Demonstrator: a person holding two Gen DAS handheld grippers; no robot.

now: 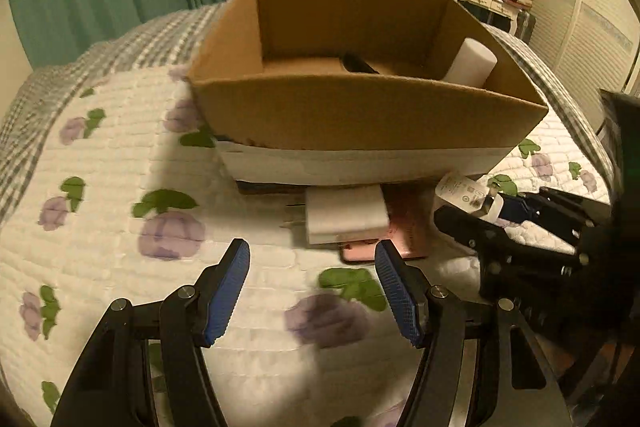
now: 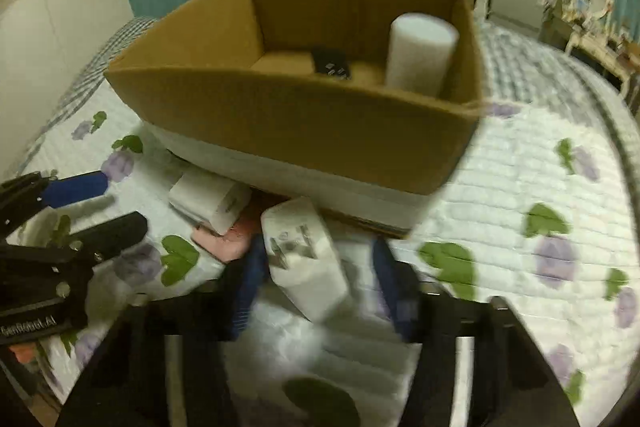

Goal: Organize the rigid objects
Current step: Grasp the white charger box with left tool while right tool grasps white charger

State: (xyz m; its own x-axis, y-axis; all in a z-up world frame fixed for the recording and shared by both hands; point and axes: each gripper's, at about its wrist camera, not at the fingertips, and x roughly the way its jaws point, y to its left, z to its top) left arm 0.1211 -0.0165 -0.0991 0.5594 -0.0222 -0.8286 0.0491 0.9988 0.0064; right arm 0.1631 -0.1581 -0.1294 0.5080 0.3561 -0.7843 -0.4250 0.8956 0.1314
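Jaws of your right gripper [image 2: 316, 279] straddle the white printed plastic bottle [image 2: 306, 259], unclosed, ready for boxing; your left gripper [image 1: 314, 291] gapes empty, lower centre.

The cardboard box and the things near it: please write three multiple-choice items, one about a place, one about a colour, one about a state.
1. Where is the white cylinder?
A. Inside the cardboard box, at its right side
B. On the quilt, left of the box
C. On the pink phone

2. What colour are the claw pads?
A. Red
B. Blue
C. Yellow

3. What is the state of the left claw?
A. Shut on the charger
B. Shut on nothing
C. Open, holding nothing

Key:
1. A: the white cylinder stands inside the cardboard box, against its right wall.
2. B: the pads are blue in both views.
3. C: the left claw has its jaws spread over the flowered quilt, short of the white charger lying on the pink phone.
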